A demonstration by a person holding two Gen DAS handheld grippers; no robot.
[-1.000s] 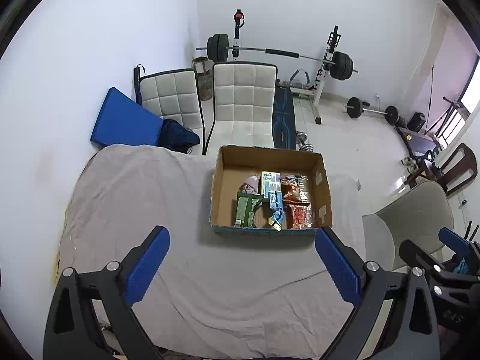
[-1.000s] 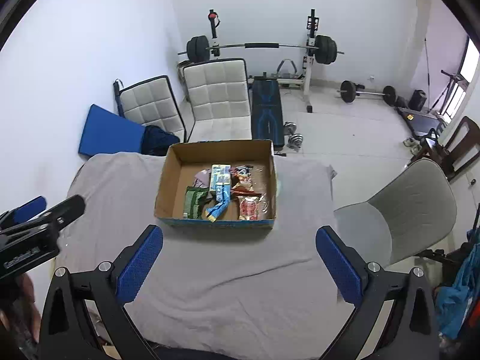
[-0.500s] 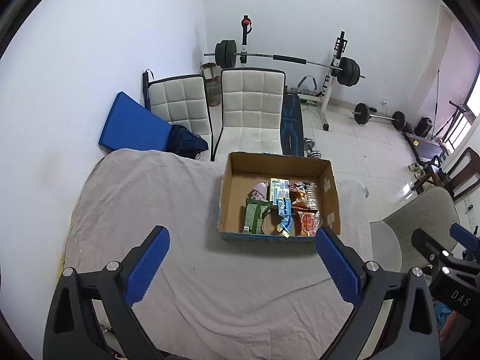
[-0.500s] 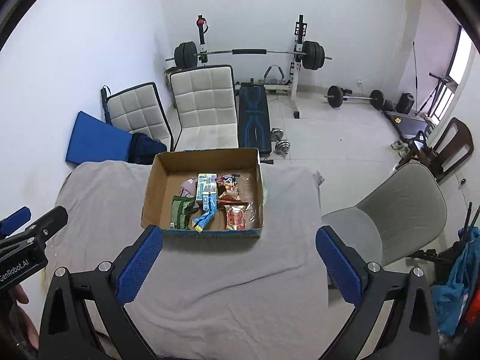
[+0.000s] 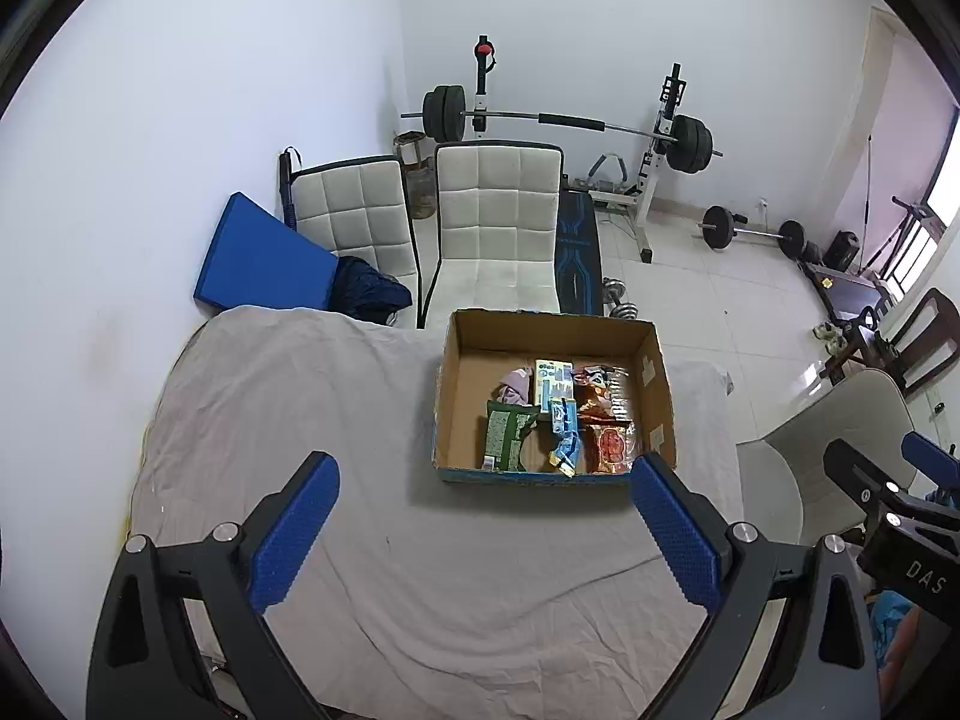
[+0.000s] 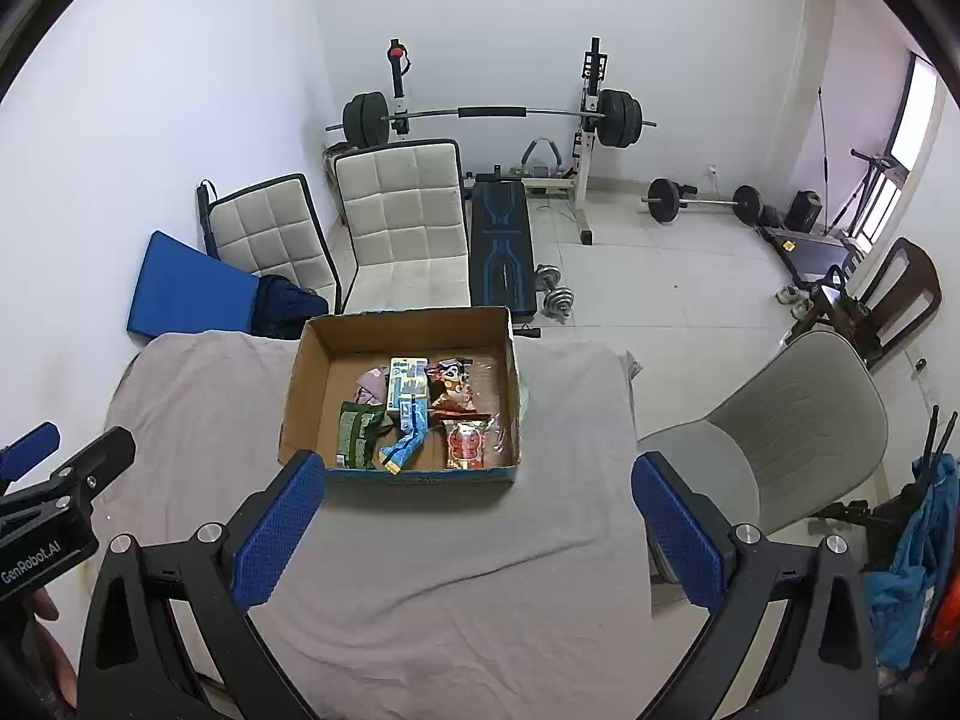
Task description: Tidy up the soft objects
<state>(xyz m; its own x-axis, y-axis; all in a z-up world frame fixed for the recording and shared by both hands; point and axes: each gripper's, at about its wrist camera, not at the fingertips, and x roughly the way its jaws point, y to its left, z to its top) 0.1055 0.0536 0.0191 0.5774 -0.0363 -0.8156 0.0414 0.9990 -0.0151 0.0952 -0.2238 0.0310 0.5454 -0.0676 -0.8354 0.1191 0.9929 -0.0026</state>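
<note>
An open cardboard box [image 5: 456, 372] [image 6: 312, 372] sits on a table under a grey cloth [image 5: 270, 420] [image 6: 420, 570]. Inside lie several soft packets: a green one [image 5: 504, 432] [image 6: 357, 426], a blue one [image 5: 564, 438] [image 6: 408, 435], a red one [image 5: 609, 447] [image 6: 465, 441] and a light carton [image 5: 552, 378] [image 6: 405, 378]. My left gripper [image 5: 486, 531] is open and empty, high above the cloth in front of the box. My right gripper [image 6: 477, 531] is open and empty too, also high and in front of the box.
Two white padded chairs [image 5: 498, 228] [image 6: 402, 222] stand behind the table. A grey chair [image 5: 840, 456] [image 6: 798, 426] stands at its right. A blue mat [image 5: 258, 252], a barbell rack [image 6: 492, 114] and dumbbells [image 6: 552, 294] are farther back.
Both grippers have pulled back and risen, so the box and table look smaller and farther. Both stay open and empty.
</note>
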